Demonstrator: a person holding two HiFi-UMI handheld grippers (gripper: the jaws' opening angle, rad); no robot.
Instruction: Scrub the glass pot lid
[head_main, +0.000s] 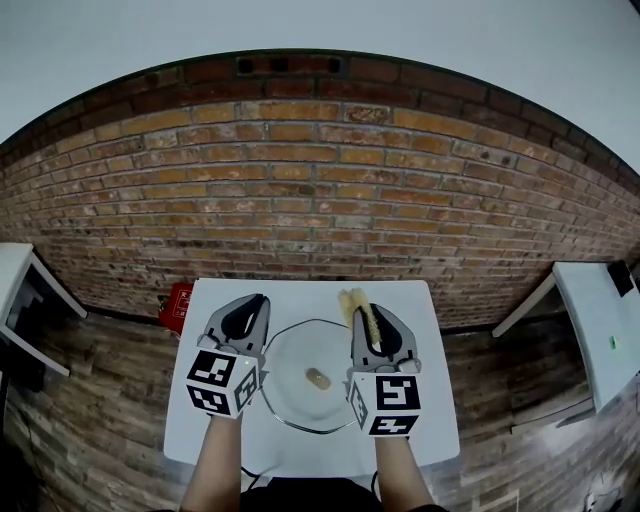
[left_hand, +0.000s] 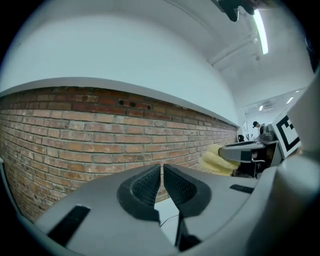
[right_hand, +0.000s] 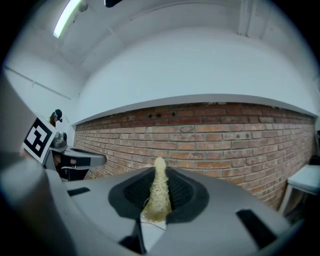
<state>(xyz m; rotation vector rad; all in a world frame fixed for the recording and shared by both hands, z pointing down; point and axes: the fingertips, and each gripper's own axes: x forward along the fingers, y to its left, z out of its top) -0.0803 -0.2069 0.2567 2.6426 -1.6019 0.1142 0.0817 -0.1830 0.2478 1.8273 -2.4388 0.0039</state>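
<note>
A person's forearms reach in from 6 o'clock in the head view, each hand holding a gripper over a small white table (head_main: 415, 300). The glass pot lid (head_main: 290, 385) lies flat at the table's centre with its tan knob (head_main: 318, 379) facing up, between the two grippers.

The left gripper (head_main: 255, 305), at 9 o'clock of the lid, hangs over the lid's left rim. Its own view shows the jaws (left_hand: 162, 175) drawn almost together, with only a thin slit between the ribbed pads and nothing in it. The right gripper (head_main: 368, 318), at 3 o'clock of the lid, is clamped on a yellow scrub pad (head_main: 355, 303). The pad stands on edge between the pads (right_hand: 159, 192), and its tip pokes out past the jaw ends toward 12 o'clock.

Beyond the table's far left corner, at 10 o'clock, a red object (head_main: 178, 303) sits on the wood floor (head_main: 120, 400) against the wall; what it is cannot be told. Two other white tables stand well apart, at 9 o'clock (head_main: 15, 265) and 3 o'clock (head_main: 600, 320). A brick wall (head_main: 320, 200) closes the far side.
</note>
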